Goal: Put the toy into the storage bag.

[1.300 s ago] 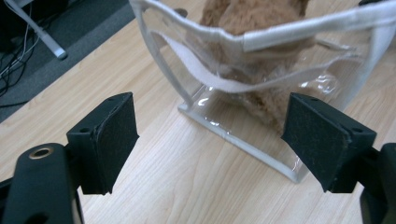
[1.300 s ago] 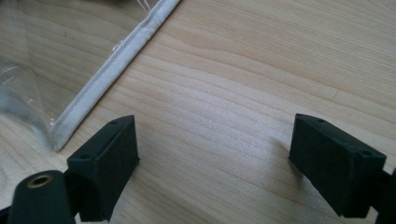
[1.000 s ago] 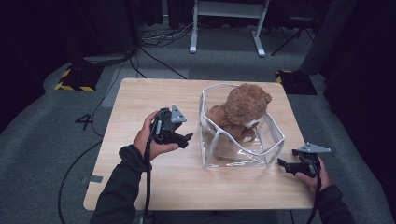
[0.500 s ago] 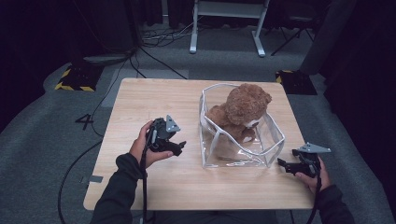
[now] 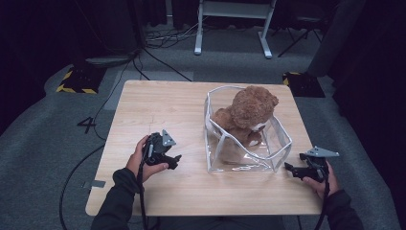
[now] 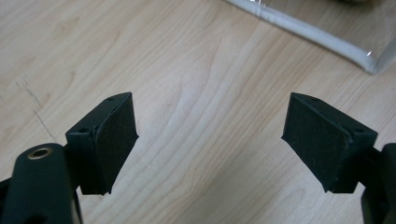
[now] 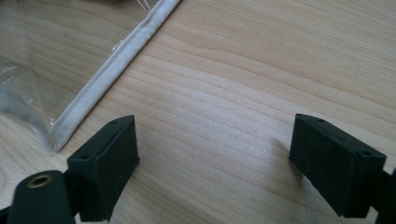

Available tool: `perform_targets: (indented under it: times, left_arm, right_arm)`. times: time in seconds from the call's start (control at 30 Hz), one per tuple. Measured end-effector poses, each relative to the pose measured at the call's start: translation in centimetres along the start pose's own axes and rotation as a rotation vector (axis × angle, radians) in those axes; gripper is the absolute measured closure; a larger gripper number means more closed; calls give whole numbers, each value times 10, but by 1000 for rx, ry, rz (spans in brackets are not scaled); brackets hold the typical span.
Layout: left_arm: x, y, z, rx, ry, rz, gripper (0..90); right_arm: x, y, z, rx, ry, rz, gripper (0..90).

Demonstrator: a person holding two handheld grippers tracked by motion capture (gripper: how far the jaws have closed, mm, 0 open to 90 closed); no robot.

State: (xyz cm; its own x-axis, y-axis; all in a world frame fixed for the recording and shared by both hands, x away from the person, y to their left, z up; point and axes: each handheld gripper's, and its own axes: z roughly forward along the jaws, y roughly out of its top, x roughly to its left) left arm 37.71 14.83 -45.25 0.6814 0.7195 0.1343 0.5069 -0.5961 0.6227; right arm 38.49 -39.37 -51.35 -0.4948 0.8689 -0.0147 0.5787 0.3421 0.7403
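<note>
Left claw [image 5: 173, 161] having dropped lower and nearer the person within the last second — now resting released on the worktop [image 5: 158, 103], just left of the clear bin [image 5: 282, 139]. Right claw [image 5: 289, 167] sitting released off the bin's near right corner. Teddy bear [image 5: 249, 112] lying inside the bin — apart from both claws, so likely placed and finished.

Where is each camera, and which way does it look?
High view: above the person's side, looking forward and down at the table, teddy bear in the clear bag, both forearms, left gripper and right gripper.
Left gripper view: rides that gripper, jaws apart, facing wood and the bag's edge.
Right gripper view: same, jaws apart, bag's edge.
All share the bag.
</note>
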Motion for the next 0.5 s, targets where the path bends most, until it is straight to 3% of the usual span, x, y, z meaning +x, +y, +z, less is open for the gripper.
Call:
perform_targets:
  times: [0.5]
  left_arm:
    - [5, -37, 4, 17, 27, -42, 174]
  right_arm:
    - [0, 0, 0, 0, 0, -1, 152]
